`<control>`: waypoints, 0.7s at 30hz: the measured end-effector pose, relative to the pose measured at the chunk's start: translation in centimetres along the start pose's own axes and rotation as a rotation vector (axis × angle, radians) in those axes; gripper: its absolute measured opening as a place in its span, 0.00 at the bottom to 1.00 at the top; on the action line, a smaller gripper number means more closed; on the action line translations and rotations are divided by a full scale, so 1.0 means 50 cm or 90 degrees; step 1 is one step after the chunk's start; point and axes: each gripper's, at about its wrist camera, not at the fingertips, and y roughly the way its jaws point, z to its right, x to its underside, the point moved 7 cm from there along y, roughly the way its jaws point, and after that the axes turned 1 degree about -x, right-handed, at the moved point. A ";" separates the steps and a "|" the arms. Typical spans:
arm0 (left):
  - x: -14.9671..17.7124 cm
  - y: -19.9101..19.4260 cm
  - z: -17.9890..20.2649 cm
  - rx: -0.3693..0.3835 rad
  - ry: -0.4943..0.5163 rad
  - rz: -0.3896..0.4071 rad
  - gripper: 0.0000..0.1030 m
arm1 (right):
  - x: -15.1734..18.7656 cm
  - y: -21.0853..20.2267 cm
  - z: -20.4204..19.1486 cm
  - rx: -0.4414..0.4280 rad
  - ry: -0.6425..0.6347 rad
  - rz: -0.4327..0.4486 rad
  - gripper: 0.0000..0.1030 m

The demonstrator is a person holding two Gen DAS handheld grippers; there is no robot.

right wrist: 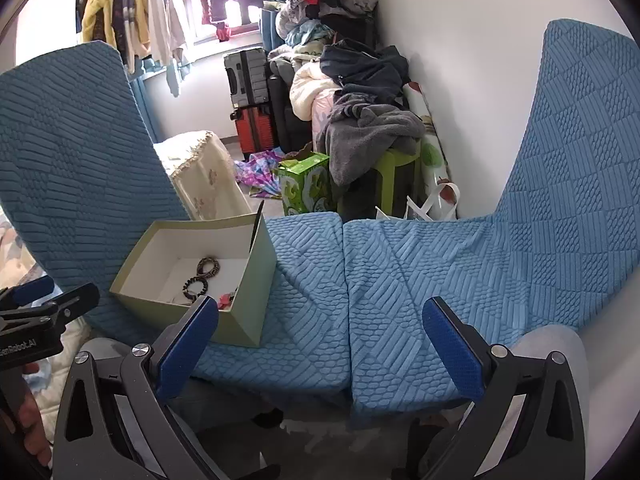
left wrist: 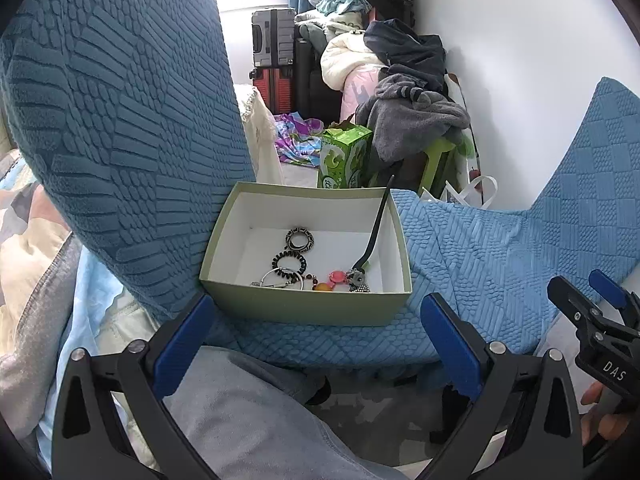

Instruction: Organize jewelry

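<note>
The jewelry box point(left wrist: 306, 252) sits just ahead of the wide-spread, empty left gripper point(left wrist: 318, 344); the right gripper point(right wrist: 320, 344), likewise spread, apparently holds nothing.

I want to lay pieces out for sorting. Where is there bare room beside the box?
The blue seat cushions right of the green box lie bare, out to the right chair back. The box's near end is crowded with jewelry; its far white floor is free.
</note>
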 end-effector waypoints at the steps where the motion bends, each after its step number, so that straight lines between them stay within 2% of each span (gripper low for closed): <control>1: 0.000 0.002 0.000 -0.005 0.000 -0.001 0.99 | 0.000 0.001 0.001 -0.001 0.000 -0.001 0.99; 6: 0.004 0.017 0.002 -0.006 -0.009 -0.015 0.99 | 0.001 0.010 0.001 -0.005 -0.001 -0.005 0.99; 13: 0.006 0.011 0.005 -0.011 -0.006 -0.011 0.99 | 0.002 0.016 -0.007 -0.011 -0.012 -0.009 0.99; 21: -0.003 0.000 0.003 0.005 -0.011 0.002 0.99 | -0.001 0.016 -0.007 -0.009 -0.011 -0.008 0.99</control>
